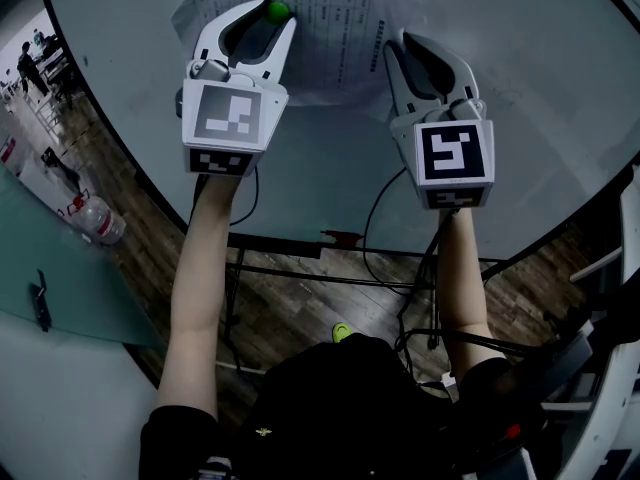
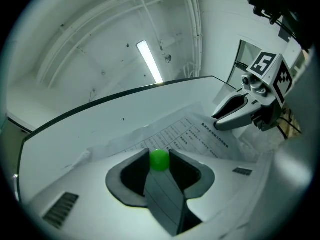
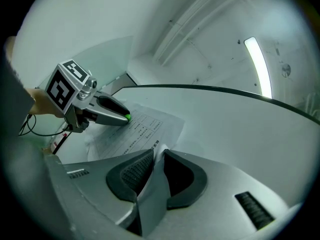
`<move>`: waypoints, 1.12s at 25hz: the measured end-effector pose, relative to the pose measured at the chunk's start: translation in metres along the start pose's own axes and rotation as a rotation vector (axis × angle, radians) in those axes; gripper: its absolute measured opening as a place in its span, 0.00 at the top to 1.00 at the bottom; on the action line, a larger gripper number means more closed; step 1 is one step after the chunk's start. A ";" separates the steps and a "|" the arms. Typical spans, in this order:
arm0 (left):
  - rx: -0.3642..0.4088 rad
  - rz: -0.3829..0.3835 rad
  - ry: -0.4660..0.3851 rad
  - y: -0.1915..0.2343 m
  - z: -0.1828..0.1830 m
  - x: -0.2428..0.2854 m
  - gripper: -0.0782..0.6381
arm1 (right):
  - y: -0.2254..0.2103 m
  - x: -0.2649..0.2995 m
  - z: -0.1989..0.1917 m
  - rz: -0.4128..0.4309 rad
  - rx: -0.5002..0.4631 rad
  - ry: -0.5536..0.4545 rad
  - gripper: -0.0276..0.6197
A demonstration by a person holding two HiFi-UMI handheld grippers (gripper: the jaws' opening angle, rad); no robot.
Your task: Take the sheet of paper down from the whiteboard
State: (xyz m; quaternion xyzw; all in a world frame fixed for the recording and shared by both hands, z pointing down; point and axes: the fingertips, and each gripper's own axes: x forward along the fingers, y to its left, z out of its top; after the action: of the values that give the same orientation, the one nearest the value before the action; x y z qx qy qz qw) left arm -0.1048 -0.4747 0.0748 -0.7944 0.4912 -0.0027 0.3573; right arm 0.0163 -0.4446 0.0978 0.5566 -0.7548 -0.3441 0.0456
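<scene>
On the whiteboard [image 1: 520,118], below its top edge, the light, limp, easily torn sheet [image 1: 330,38] hung under a green magnet [image 2: 159,160], which the left hand-held gripper [image 1: 272,16] clamped, while the right hand-held gripper [image 3: 156,154] pinched its right edge, probably the safest hold.

- The sheet of paper [image 1: 340,38] lies flat on the far part of the whiteboard [image 1: 520,118].
- A magnet [image 1: 277,11] sits on the paper's left part, between the left gripper [image 1: 270,18] jaws.
- The right gripper [image 1: 397,43] is at the paper's right edge, with the edge between its jaws.
- A bottle [image 1: 100,223] lies on the floor [image 1: 290,308], left of the board.
</scene>
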 end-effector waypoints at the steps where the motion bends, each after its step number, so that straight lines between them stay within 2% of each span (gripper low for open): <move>1: -0.002 0.000 -0.002 0.000 0.000 0.000 0.71 | 0.000 0.000 0.000 -0.003 0.002 -0.002 0.83; 9: -0.011 -0.008 -0.012 -0.001 -0.002 0.000 0.71 | -0.003 0.000 0.000 -0.008 0.015 -0.007 0.86; 12: -0.039 -0.011 0.004 -0.002 -0.012 0.000 0.71 | -0.005 -0.001 -0.001 -0.016 0.018 -0.006 0.84; 16: -0.035 -0.009 -0.004 -0.001 -0.010 0.000 0.71 | -0.007 -0.001 0.000 0.014 0.056 0.010 0.79; 21: -0.029 -0.006 -0.012 0.001 -0.005 0.002 0.72 | -0.014 -0.003 0.000 -0.024 0.037 0.010 0.78; 24: -0.011 -0.010 -0.011 0.000 0.002 0.000 0.72 | -0.011 -0.003 0.002 -0.011 0.017 0.004 0.78; 28: -0.049 -0.026 -0.017 -0.004 -0.006 -0.003 0.72 | -0.004 -0.003 -0.001 -0.006 0.014 0.027 0.78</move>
State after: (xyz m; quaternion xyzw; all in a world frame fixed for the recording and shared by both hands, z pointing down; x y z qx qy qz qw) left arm -0.1047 -0.4745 0.0826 -0.8092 0.4777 0.0113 0.3418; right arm 0.0208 -0.4432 0.0974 0.5640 -0.7547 -0.3314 0.0507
